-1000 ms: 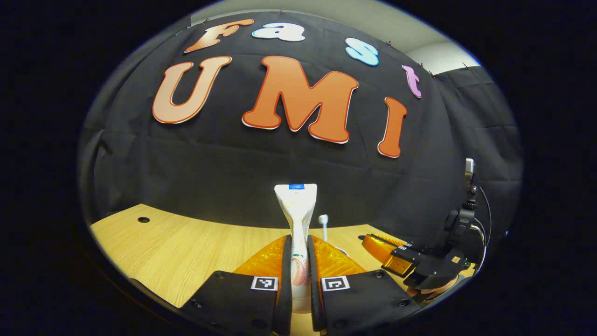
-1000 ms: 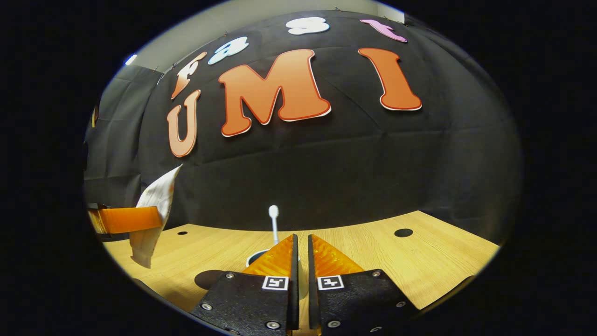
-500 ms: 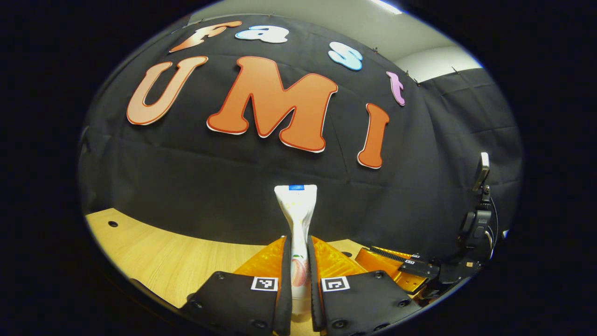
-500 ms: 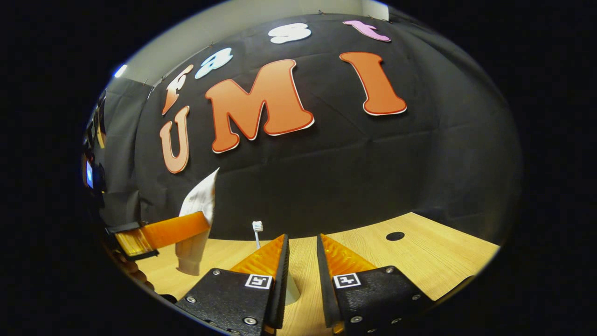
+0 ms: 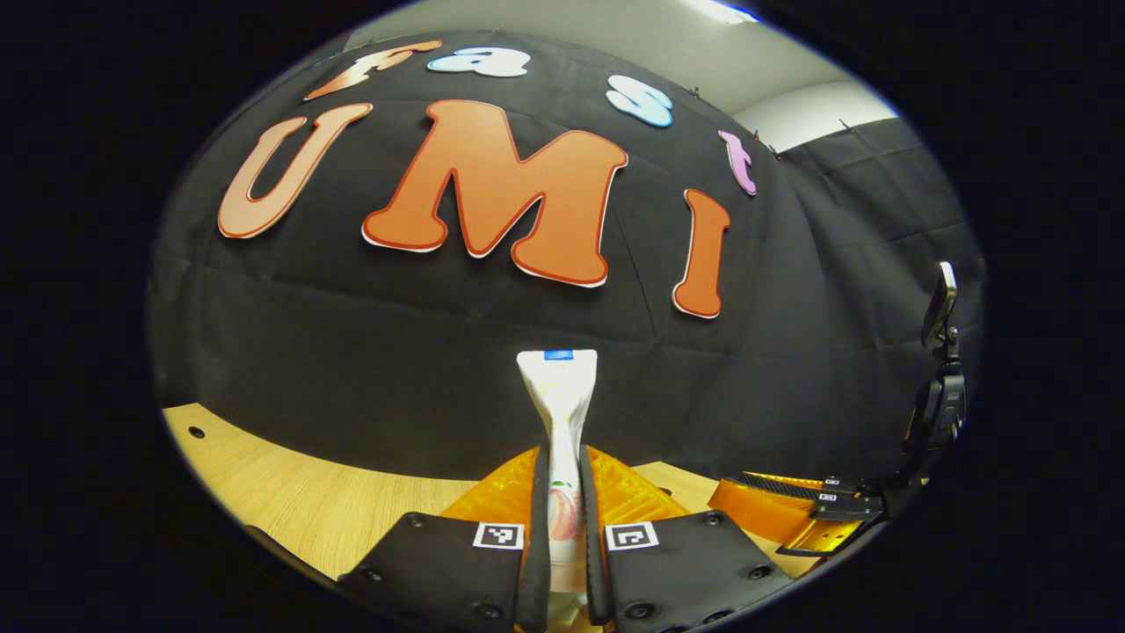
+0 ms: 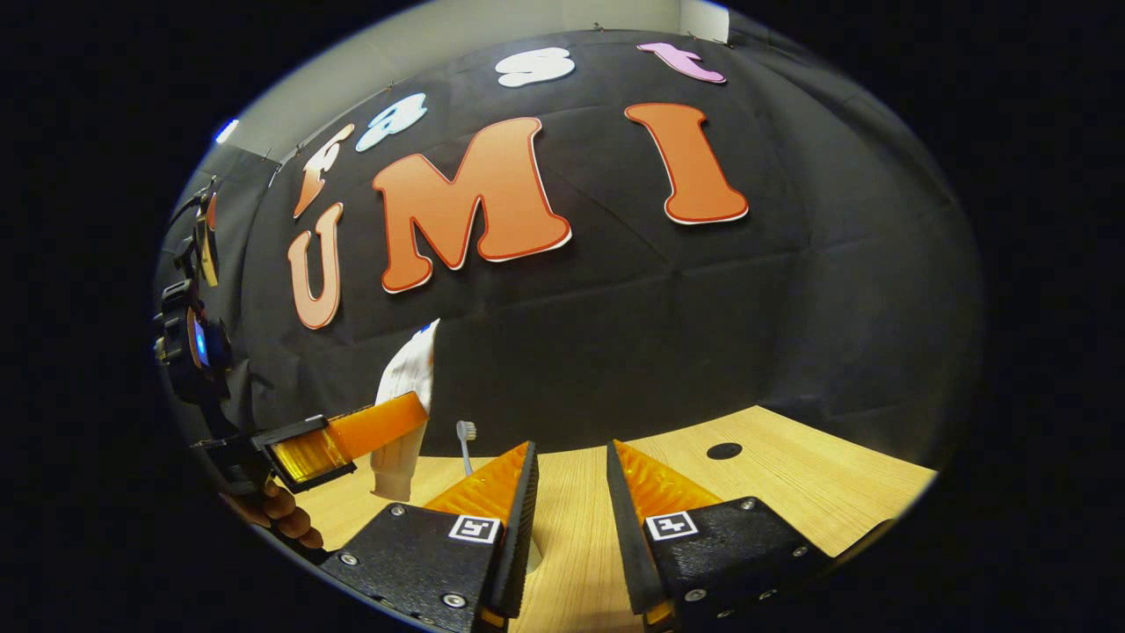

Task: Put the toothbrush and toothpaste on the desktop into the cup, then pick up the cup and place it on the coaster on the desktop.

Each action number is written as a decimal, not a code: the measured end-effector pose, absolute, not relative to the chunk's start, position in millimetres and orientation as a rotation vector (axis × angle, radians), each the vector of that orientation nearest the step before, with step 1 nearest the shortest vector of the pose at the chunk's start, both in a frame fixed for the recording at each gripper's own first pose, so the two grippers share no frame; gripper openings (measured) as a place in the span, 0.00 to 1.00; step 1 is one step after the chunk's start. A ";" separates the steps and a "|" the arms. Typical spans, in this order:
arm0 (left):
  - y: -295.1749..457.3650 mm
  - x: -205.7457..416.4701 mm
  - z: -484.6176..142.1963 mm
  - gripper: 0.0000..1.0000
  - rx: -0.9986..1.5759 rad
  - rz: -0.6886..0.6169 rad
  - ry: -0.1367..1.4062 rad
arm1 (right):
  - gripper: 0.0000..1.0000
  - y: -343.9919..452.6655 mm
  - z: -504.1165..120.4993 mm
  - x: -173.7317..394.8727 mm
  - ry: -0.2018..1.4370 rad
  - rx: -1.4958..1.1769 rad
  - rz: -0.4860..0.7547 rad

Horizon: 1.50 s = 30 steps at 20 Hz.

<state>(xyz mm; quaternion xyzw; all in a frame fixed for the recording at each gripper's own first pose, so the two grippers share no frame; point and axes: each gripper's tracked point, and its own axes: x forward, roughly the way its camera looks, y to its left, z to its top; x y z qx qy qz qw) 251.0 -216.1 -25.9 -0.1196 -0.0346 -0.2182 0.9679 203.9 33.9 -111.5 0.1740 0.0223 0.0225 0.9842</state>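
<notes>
Between the fingers of the left hand-held gripper (image 5: 562,527) the toothpaste (image 5: 557,396) is clamped upright, cap down, above the surface (image 5: 308,501) and not yet in the cup. Beside it the right hand-held gripper (image 6: 567,510) is released, holding nothing. Its view shows the toothbrush (image 6: 464,444) already standing in the cup (image 6: 530,554), mostly hidden behind its finger. Toothpaste drop and coaster placement remain, I judge.

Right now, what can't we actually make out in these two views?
- Cup, right gripper view: a sliver shows behind the right gripper's finger; rim and contents hidden.
- Toothbrush, right gripper view: head and part of the stem show; the lower end is hidden by that finger.
- Toothpaste, left gripper view: the left gripper's fingers cover its middle; the bottom is cut off.
</notes>
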 end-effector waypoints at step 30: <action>-212.5 253.8 -72.1 0.31 -0.196 -0.427 0.041 | 0.46 29.9 -98.2 196.8 0.008 0.314 0.041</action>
